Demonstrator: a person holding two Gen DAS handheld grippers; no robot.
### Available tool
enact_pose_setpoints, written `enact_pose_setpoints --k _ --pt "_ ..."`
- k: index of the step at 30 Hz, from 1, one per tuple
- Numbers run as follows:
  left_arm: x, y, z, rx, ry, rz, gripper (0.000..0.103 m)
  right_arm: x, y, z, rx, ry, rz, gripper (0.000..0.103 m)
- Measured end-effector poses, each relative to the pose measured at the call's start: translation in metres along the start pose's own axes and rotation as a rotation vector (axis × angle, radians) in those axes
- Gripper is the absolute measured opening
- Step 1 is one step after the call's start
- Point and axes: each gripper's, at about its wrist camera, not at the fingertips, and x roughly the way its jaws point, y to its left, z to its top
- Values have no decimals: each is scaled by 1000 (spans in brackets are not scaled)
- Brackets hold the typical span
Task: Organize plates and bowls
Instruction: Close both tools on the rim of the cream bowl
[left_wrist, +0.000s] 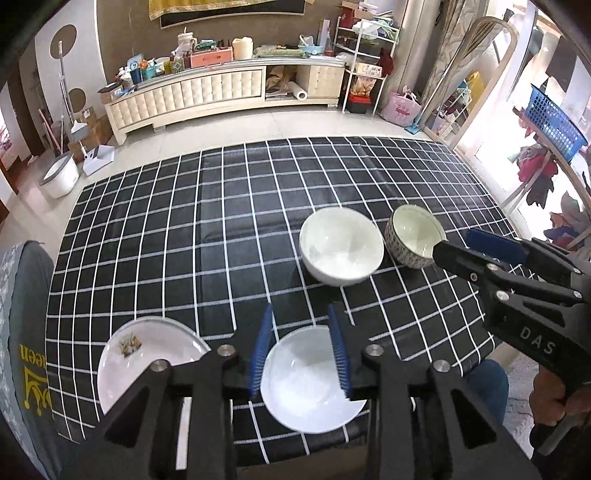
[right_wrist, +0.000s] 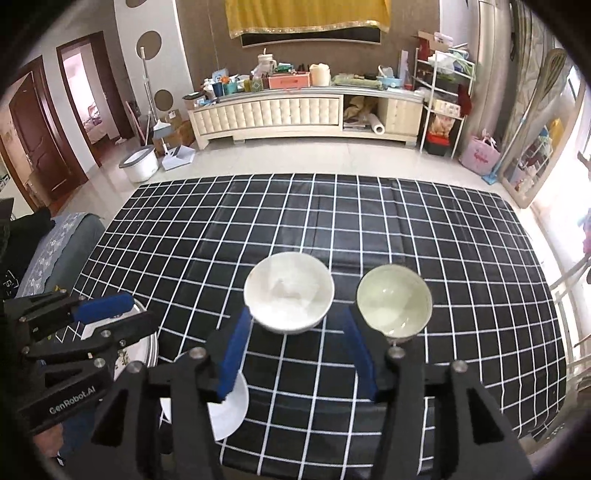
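Note:
On the black checked tablecloth (left_wrist: 229, 229) stand a white bowl (left_wrist: 341, 245) and a patterned bowl (left_wrist: 415, 236) side by side. Nearer me lie a plain white plate (left_wrist: 306, 387) and a plate with a printed picture (left_wrist: 147, 354). My left gripper (left_wrist: 301, 350) is open above the plain plate. My right gripper (right_wrist: 295, 350) is open, just short of the white bowl (right_wrist: 288, 291) and the patterned bowl (right_wrist: 393, 299). In the left wrist view its tips (left_wrist: 454, 240) hang at the patterned bowl's right rim. The plain plate (right_wrist: 229, 410) is partly hidden by the right gripper.
A grey cushioned seat (left_wrist: 22, 332) is at the table's left. Beyond the table are a white cabinet (left_wrist: 221, 92), a white bucket (left_wrist: 59, 173) and a shelf rack (left_wrist: 365, 66). A blue basket (left_wrist: 554, 122) hangs at the right.

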Motion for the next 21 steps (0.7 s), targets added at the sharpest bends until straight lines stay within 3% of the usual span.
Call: enact_pose_setpoints --k 9,21 --pt "27 -10 30 37 8 1 38 34 -15 18 -10 34 4 60" --pt "96 5 48 -25 115 -9 38 96 -34 13 9 136 44 60"
